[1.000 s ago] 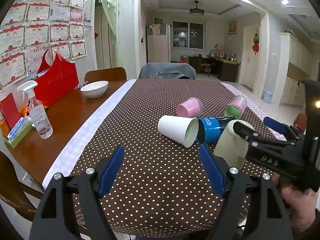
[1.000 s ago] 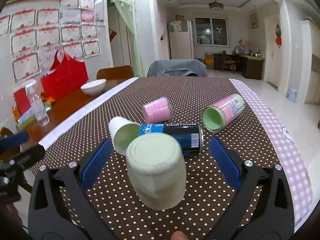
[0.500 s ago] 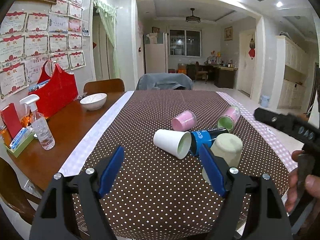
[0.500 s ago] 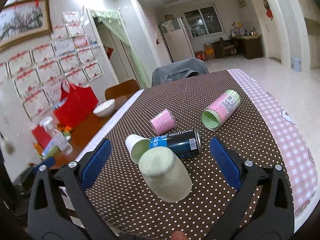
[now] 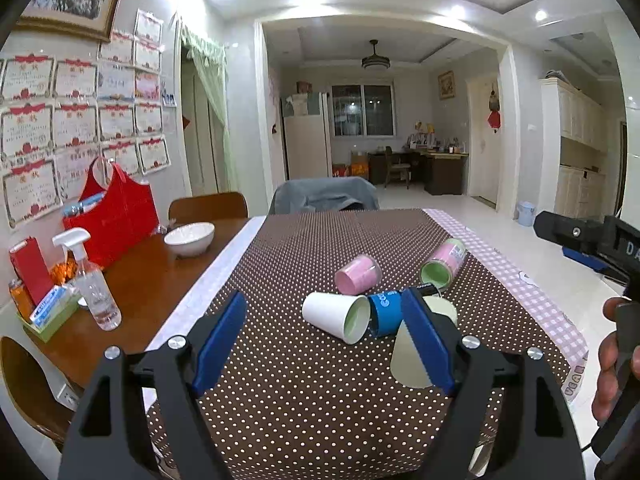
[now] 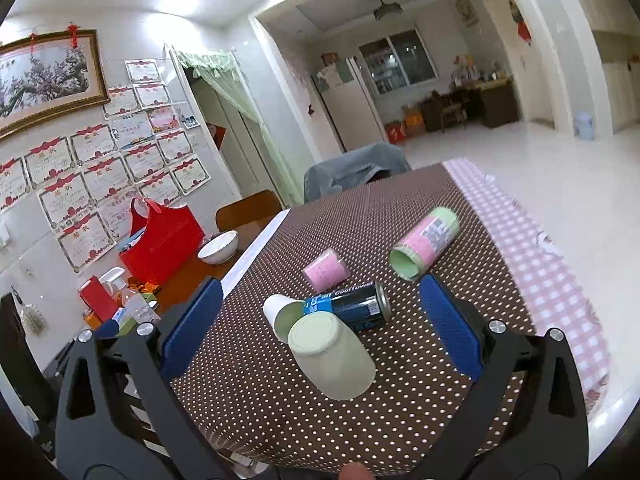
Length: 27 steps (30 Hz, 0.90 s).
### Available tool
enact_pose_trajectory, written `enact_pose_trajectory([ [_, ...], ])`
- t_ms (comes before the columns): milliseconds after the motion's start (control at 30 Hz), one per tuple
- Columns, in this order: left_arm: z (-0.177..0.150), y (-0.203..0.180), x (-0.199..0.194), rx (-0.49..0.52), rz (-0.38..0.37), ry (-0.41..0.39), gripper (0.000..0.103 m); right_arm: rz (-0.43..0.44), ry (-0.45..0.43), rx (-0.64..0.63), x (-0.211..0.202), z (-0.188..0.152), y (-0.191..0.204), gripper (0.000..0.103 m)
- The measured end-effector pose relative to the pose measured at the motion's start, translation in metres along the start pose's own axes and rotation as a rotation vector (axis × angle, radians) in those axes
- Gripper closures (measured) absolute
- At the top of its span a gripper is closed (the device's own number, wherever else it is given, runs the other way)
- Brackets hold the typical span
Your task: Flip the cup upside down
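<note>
A pale green cup stands upside down on the brown dotted tablecloth near the front edge. In the left wrist view the cup is partly hidden behind my right finger. My right gripper is open and empty, raised above and behind the cup. My left gripper is open and empty, above the near part of the table. The right gripper also shows at the right edge of the left wrist view.
A white paper cup, a blue can, a pink cup and a pink-green canister lie on their sides mid-table. A bowl, spray bottle and red bag stand at the left.
The right gripper has pulled up and back from the upside-down cup, which now stands free. The left gripper has also risen and drawn back.
</note>
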State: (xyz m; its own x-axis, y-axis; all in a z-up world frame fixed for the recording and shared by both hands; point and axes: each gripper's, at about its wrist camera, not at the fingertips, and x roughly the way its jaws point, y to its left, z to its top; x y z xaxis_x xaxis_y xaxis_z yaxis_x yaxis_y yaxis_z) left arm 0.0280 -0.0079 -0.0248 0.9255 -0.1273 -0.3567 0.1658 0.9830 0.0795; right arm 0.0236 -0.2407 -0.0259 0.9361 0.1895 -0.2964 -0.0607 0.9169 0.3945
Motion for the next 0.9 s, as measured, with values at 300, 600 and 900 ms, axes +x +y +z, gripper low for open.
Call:
enact_pose_trajectory([
  [300, 0.008, -0.006, -0.019, 0.007, 0.014, -0.037, 0.023, -0.098, -0.109, -0.082, -0.038, -0.007, 0.015, 0.006],
  [600, 0.012, -0.005, -0.034, -0.009, 0.028, -0.056, 0.023, -0.156, -0.130, -0.159, -0.048, -0.018, 0.033, 0.006],
  [900, 0.012, -0.004, -0.048, -0.027, 0.034, -0.081, 0.023, -0.167, -0.124, -0.199, -0.047, -0.025, 0.045, 0.006],
])
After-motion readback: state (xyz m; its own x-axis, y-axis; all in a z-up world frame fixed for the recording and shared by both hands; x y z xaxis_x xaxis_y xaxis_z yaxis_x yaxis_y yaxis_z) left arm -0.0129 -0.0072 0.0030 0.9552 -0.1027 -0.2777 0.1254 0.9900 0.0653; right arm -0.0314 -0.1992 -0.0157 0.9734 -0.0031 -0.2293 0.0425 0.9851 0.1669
